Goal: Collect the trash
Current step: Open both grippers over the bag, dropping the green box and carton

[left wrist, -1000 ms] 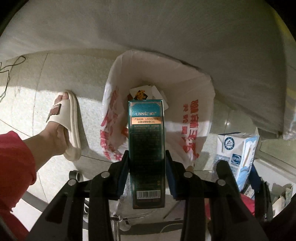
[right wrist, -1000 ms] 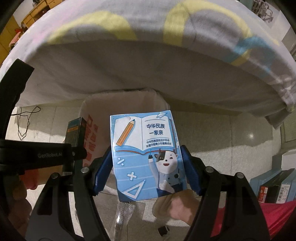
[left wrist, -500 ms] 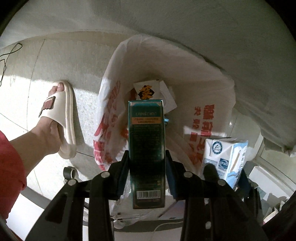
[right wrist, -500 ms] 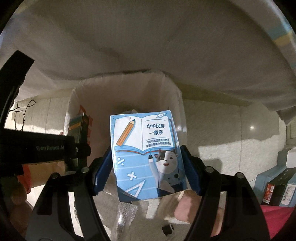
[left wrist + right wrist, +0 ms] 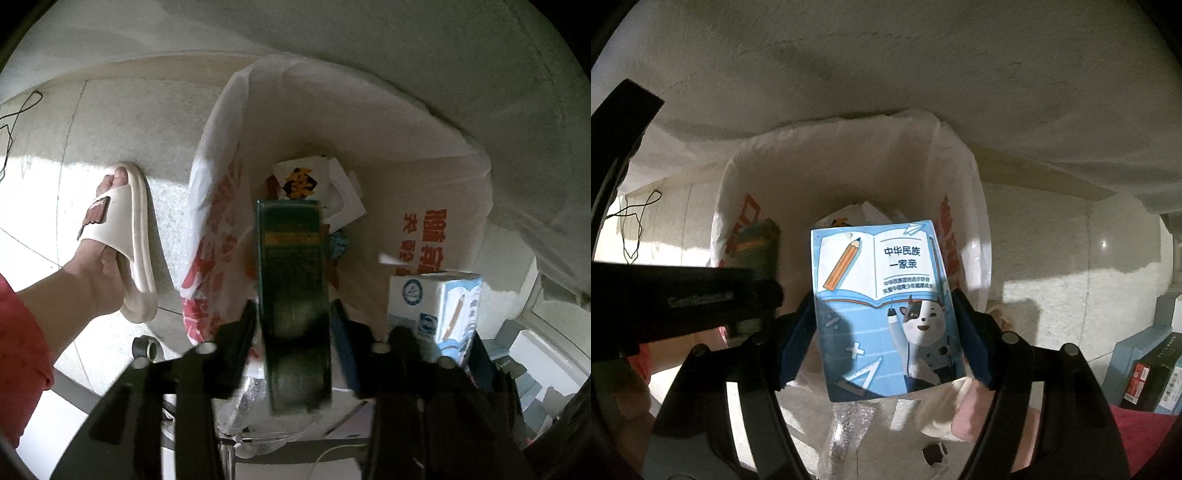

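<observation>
**A:** What does the left gripper (image 5: 293, 325) have?

**B:** A dark green box (image 5: 293, 291), long and narrow, standing on end between the two fingers. The box is motion-blurred, and a gap shows on each side between it and the blue pads (image 5: 345, 350), so I cannot tell whether the jaws are gripping it or have let go.

**A:** Where is it relative to the bag?

**B:** Right over the open mouth of the white plastic bag (image 5: 436, 192), the one with red lettering. Inside the bag, past the box's far end, lies a white packet with an orange-and-black mark (image 5: 304, 181).

**A:** And the right gripper (image 5: 884, 336)?

**B:** Its jaws are closed on a blue-and-white milk carton (image 5: 882, 306) printed with a pencil, an open book and a cartoon cow. The blue pads press both side edges. It also hangs above the bag's mouth, just beside the green box.

**A:** Anything else around?

**B:** A foot in a cream slipper (image 5: 122, 243) on the tiled floor, left of the bag, and a pale cloth (image 5: 923, 74) draped over the bag's far rim.
</observation>
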Motion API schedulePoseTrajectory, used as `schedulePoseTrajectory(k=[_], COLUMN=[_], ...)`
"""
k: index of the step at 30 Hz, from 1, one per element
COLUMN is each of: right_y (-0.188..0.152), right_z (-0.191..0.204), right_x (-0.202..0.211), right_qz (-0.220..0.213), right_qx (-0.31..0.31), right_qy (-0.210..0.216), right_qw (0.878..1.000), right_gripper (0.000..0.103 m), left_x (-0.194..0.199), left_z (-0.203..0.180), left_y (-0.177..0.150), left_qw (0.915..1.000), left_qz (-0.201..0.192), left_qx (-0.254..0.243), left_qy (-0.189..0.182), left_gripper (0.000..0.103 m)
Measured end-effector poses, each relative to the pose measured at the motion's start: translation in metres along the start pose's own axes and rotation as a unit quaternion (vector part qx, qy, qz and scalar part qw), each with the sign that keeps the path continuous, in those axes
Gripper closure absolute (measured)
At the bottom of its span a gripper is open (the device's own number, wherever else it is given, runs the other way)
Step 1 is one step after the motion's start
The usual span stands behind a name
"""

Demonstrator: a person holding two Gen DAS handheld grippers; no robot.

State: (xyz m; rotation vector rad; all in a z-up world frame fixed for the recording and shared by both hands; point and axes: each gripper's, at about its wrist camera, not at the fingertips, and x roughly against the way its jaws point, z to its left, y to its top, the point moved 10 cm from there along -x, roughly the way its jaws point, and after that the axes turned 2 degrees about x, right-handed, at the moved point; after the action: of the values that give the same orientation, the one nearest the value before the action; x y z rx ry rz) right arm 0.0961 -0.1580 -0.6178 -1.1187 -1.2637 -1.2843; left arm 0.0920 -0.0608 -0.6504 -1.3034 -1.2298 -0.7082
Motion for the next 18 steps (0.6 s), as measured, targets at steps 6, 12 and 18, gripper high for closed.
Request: schedulePoseTrajectory(k=[6,12,18], right_y=[-0.003,0.0,-0.003], right_z=[0.001,0.003,-0.004], right_x=[-0.008,-0.006,0.003], right_qz=[0.016,0.013,0.013], right_qx=[-0.003,-0.007,-0.014], right_qy=[0.011,0.015,0.018], right_qw=[1.0,1.0,1.0], right_gripper=[0.024,0.023,0.023], left_x=[-0.001,-0.002,0.008], left_z=[0.002,0.007,0.01], left_y=[0.002,0.002,0.002], left_qw=[1.0,0.9998,0.9998], left_qz=[0.0,0.007,-0.002], left_qx=[0.006,0.018,0.021], left_qy=[0.002,-0.003,0.001], left_gripper=[0.036,0.031,0.027])
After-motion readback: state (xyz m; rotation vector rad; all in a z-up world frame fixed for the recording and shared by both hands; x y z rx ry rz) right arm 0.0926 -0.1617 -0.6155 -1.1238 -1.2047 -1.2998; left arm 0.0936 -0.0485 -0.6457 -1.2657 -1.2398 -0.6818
